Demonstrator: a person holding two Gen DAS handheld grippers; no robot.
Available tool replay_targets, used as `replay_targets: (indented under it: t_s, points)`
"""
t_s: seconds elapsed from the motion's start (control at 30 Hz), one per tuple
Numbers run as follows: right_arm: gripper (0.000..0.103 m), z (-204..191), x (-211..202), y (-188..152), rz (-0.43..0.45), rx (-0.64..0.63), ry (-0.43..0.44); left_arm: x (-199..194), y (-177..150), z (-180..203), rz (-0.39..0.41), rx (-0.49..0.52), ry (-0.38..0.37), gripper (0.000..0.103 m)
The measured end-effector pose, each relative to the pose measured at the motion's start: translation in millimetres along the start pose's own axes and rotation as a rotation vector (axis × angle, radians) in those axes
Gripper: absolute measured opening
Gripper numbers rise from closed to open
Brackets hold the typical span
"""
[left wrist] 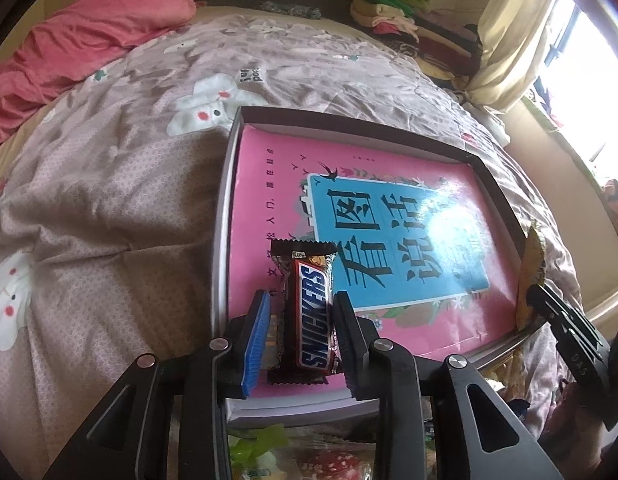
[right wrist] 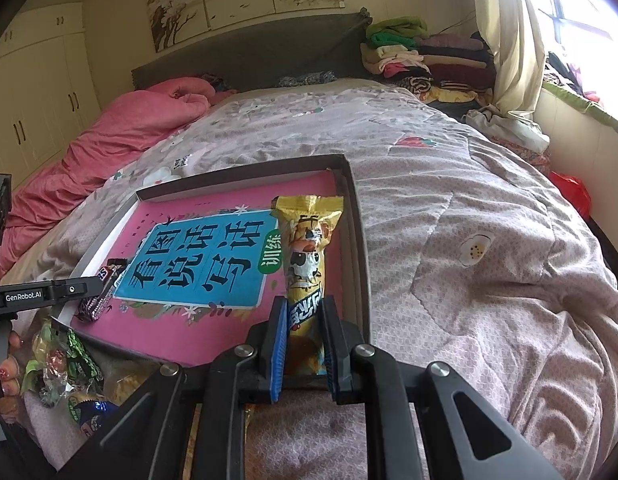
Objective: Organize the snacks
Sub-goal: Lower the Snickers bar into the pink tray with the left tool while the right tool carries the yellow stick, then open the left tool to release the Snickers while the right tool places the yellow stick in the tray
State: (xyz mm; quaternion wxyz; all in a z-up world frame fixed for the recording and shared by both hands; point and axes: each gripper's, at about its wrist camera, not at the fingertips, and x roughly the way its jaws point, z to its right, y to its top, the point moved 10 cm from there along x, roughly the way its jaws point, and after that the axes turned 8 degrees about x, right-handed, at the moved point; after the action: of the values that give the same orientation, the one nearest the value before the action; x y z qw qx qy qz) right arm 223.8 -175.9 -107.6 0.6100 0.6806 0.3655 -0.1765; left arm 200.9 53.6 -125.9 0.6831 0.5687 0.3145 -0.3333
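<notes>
My left gripper (left wrist: 299, 316) clamps Snickers bar (left wrist: 309, 304) over tray (left wrist: 225, 216) left side; right gripper (right wrist: 303, 336) pinches yellow snack pack (right wrist: 309, 252) by tray's right wall — early release risks pack tipping outside.

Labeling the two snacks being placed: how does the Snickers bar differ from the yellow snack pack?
The Snickers bar is brown with bold blue lettering; the yellow snack pack shows a cartoon cow. The bar looks short and blocky, the pack longer and slimmer. The bar sits at the tray's left edge, the pack along its right wall. Both are held by a gripper over the pink book.
</notes>
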Motion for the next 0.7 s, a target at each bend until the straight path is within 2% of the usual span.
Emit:
replay_targets:
  t_s: [0.23,0.43,0.7]
  points:
    - [0.017,5,-4,0,0.008,0.012,-0.003,-5,0,-2,0.013,-0.002,0.008,0.036]
    - [0.020,10,-6,2,0.014,0.027,-0.008,-12,2,-1,0.027,-0.001,-0.002,0.046]
    - [0.022,5,-5,2,0.012,0.012,0.012,-18,4,4,0.043,0.006,-0.015,0.047]
